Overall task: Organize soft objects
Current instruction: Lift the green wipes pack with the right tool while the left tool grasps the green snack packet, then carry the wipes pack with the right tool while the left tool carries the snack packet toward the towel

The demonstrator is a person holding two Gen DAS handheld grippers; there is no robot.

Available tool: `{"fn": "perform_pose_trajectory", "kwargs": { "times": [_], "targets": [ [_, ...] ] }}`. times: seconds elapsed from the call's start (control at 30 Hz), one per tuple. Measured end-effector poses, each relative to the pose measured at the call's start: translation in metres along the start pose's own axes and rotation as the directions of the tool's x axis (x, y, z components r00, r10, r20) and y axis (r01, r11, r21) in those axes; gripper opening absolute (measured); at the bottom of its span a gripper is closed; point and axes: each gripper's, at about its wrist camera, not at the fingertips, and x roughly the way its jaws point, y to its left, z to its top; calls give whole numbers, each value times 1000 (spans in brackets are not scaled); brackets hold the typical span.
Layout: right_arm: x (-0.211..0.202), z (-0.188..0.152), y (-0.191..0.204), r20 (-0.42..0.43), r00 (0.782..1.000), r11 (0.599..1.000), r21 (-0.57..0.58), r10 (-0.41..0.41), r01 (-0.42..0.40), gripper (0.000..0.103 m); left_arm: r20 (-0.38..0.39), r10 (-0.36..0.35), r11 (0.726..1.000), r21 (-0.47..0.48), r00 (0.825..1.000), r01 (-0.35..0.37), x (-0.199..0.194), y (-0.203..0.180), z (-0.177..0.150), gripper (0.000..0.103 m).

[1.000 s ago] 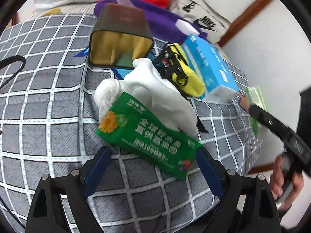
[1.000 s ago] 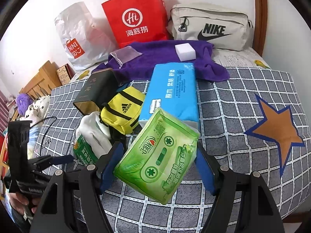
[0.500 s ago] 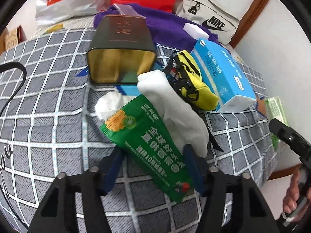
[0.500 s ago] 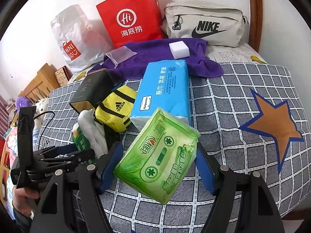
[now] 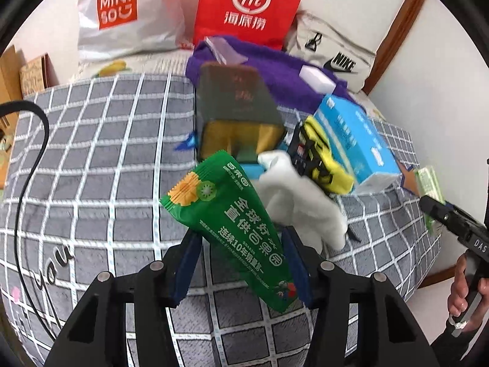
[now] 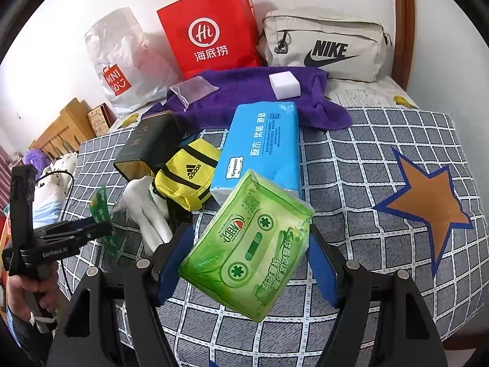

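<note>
Across the bed lay a grey blanket [image 6: 351,165] with a white grid and an orange star [image 6: 428,202] near its right edge. Along the white wall at the head of the bed stood a silver shopping bag [image 6: 122,58], a red paper bag [image 6: 211,27] and a beige pouch [image 6: 327,46]. A purple towel [image 6: 244,91] was spread below them, with a white sponge [image 6: 284,85] on it. Near the middle of the blanket were a dark box [image 5: 235,101], a yellow pouch [image 6: 186,177], a white glove [image 5: 299,202] and a blue tissue pack [image 6: 262,150], close together.

The left gripper [image 5: 241,260] was clenched on a green wipes packet [image 5: 232,223], raised above the blanket. Its long axis ran diagonally, the top end pointing up and to the left, toward the box.

The right gripper [image 6: 247,260] grasped a light green tissue pack [image 6: 247,244] between its blue pads [image 6: 171,260], over the blanket's near edge. Its long axis tilted from lower left to upper right, toward the blue pack.
</note>
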Motion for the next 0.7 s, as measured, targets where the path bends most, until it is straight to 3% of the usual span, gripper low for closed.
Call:
{"fn": "perform_pose_trajectory", "kwargs": {
  "times": [0.1, 0.23, 0.4, 0.7],
  "targets": [
    [-1, 3, -1, 6, 1000, 1000, 0, -2, 2, 72, 41, 7, 999, 34, 999, -9, -6, -7, 10, 52],
    [-4, 10, 0, 25, 999, 1000, -16, -19, 20, 72, 77, -67, 997, 39, 995, 64, -15, -6, 24, 52],
    [-6, 24, 0, 45, 998, 999, -27, -35, 37, 72, 142, -87, 995, 62, 986, 79, -25, -2, 49, 52],
    [-7, 74, 7, 118, 991, 996, -56, -62, 69, 72, 257, -181, 983, 6, 949, 186, -37, 26, 101, 52]
  ]
}}
